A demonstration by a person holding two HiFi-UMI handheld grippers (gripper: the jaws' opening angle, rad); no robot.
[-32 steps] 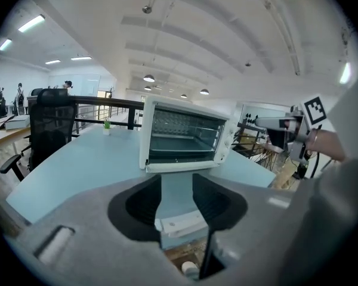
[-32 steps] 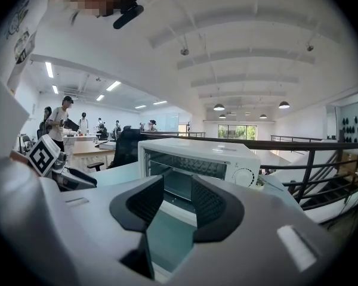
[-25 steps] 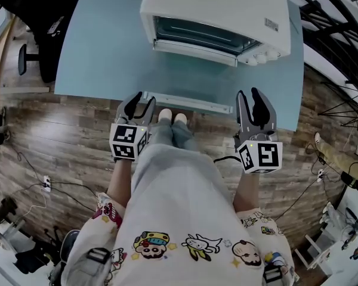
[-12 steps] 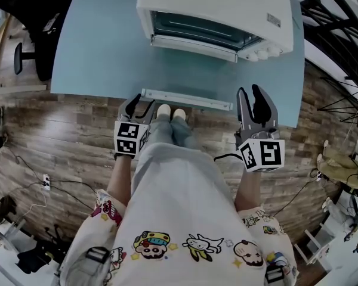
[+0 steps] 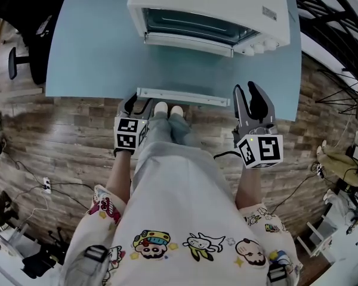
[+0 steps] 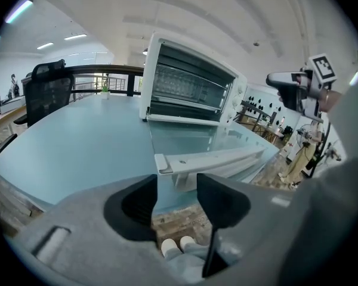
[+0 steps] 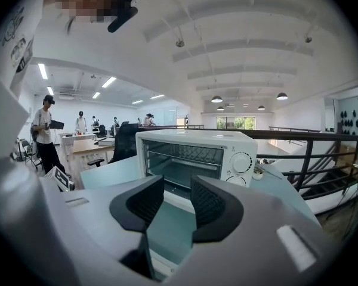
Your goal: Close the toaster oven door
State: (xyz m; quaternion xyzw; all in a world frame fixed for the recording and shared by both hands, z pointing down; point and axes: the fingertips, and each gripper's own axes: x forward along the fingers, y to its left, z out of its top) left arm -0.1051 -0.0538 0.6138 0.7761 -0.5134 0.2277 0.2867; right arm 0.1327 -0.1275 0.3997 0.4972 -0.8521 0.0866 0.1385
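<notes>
The toaster oven (image 5: 209,5) stands at the back of the tabletop (image 5: 95,46), its mouth facing the person. Its door (image 6: 185,137) is swung fully down, the glass lying about flat over the tabletop. The handle (image 5: 183,96) runs along the door's free edge, right at the near edge of the tabletop.

The left gripper (image 5: 138,105) sits low at the handle's left end. Its fingers (image 6: 140,201) have just been opening and now stand wide apart, with nothing pinched between them. The handle lies just beyond and above their gap. The right gripper (image 5: 246,94) waits near the handle's right end, with its fingers (image 7: 146,204) also apart and empty.

The step in hand looks like getting under the handle. No pinch seems needed. The left fingers should come up beneath the bar near its end and lift in an arc about the hinge. They should then press the door home against the oven front, without shoving the light oven backward.

The room is a wide office with ceiling lights and a wood-plank floor (image 5: 59,142). A black chair (image 6: 48,94) stands by the tabletop, which is pale blue, smooth and bare apart from the oven.
</notes>
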